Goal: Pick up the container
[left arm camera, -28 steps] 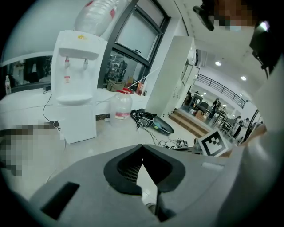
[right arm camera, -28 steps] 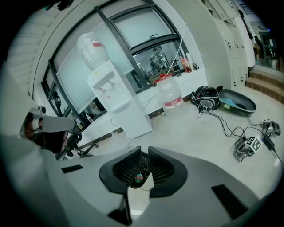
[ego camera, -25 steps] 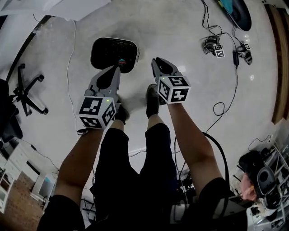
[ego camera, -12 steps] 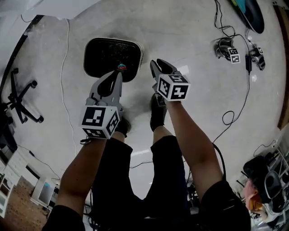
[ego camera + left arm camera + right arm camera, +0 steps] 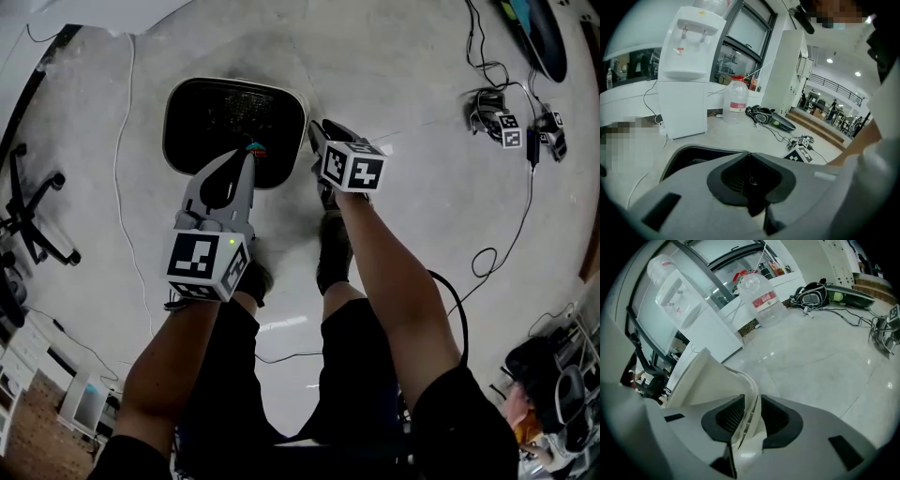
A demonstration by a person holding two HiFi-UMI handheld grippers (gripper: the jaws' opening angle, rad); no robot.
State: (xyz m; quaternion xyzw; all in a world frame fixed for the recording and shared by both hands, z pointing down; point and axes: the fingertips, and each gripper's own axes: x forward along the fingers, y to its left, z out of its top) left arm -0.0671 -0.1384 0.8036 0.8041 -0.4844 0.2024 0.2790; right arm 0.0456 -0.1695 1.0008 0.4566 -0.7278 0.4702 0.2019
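Smooth off-white plastic with a slight sheen on the container [image 5: 708, 376] rim. Matt grey plastic on the right claw [image 5: 751, 413] clamped to that rim, with black ribbed pads [image 5: 730, 416], also matt. Around the container, pale polished floor [image 5: 820, 362], glossy with reflections. Beyond the container, a clear plastic bottle [image 5: 761, 296].

readable text: none | water bottle [image 5: 736, 101] on floor [image 5: 740, 133]: red label, print too small to read | marker cubes [image 5: 208, 265]: black-and-white square patterns only
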